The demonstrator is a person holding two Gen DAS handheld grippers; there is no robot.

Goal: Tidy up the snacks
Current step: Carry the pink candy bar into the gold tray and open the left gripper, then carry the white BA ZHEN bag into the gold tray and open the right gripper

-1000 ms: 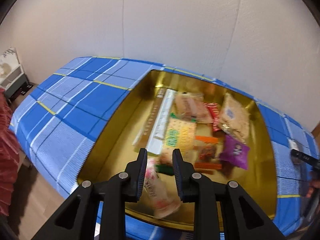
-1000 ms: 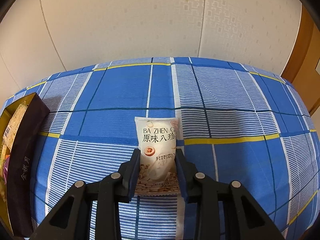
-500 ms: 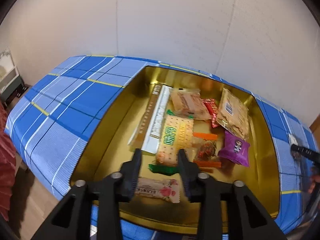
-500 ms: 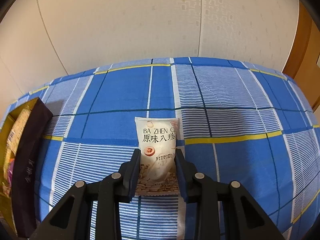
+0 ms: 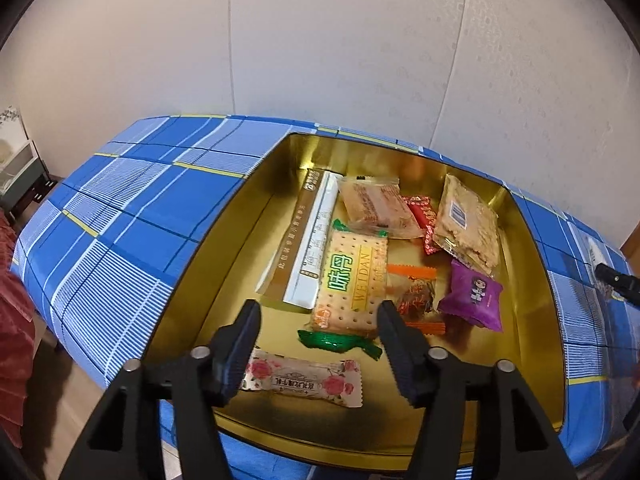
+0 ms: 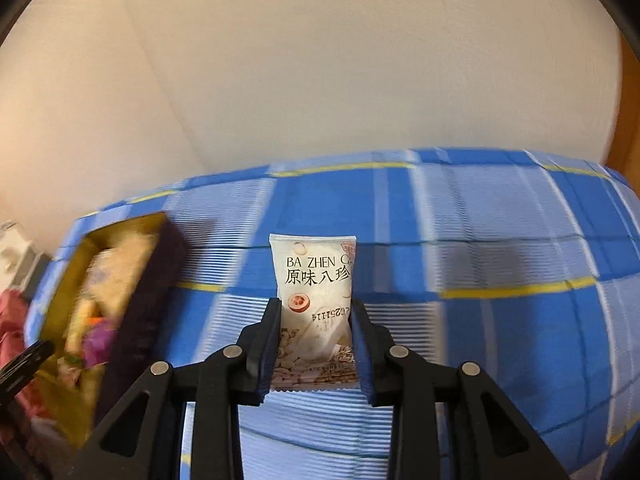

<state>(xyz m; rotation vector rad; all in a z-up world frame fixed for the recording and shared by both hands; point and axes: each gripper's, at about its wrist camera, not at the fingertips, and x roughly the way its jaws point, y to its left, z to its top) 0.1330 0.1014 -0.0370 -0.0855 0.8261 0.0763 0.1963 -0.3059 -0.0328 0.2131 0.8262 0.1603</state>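
A gold tin box (image 5: 224,256) sits on the blue plaid tablecloth and holds several snack packets. My left gripper (image 5: 318,312) is open and empty above the box's near end. A pink rose-print packet (image 5: 304,378) lies flat on the box floor just below it. My right gripper (image 6: 314,308) is shut on a white snack packet (image 6: 314,276) printed "BA ZHEN" and holds it lifted above the cloth. The box also shows in the right wrist view (image 6: 132,308), blurred, at the left.
In the box lie a green-lettered cracker pack (image 5: 352,280), a purple packet (image 5: 472,296), a long white strip pack (image 5: 316,240) and other wrappers. The wall stands behind the table. A shelf (image 5: 16,168) and red fabric (image 5: 12,344) are at the far left.
My left gripper opened and let the pink rose packet drop flat into the box. My right gripper lifted the white packet off the cloth and swung toward the box.
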